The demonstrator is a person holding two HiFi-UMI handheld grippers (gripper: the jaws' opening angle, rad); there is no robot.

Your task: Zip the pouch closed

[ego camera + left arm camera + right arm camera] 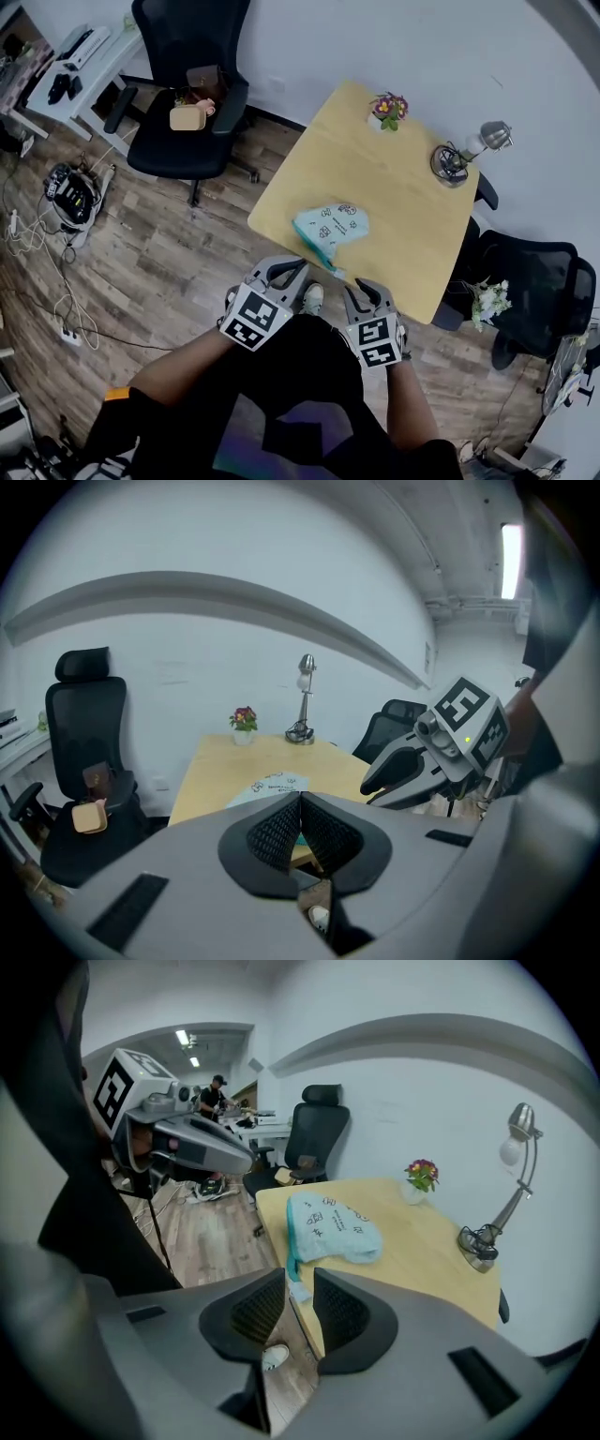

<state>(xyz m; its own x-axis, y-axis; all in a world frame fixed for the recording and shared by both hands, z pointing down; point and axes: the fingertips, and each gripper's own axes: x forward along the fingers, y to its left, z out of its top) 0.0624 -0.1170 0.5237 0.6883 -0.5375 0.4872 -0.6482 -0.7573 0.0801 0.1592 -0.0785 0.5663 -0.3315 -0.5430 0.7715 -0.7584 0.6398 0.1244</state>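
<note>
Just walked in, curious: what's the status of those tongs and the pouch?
Left tongs shut, empty. Right tongs open, empty. Pouch on table by near edge, untouched. Nothing in the way.

white walls [375, 37] over a wood-plank floor [169, 253] — a pale table [403, 202], black office chairs [178, 150], a silver lamp [466, 153].

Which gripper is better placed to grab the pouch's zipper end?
Probably right: the right gripper has open jaws lined up on the zipper end of the pouch at the table edge. The left gripper is shut.
</note>
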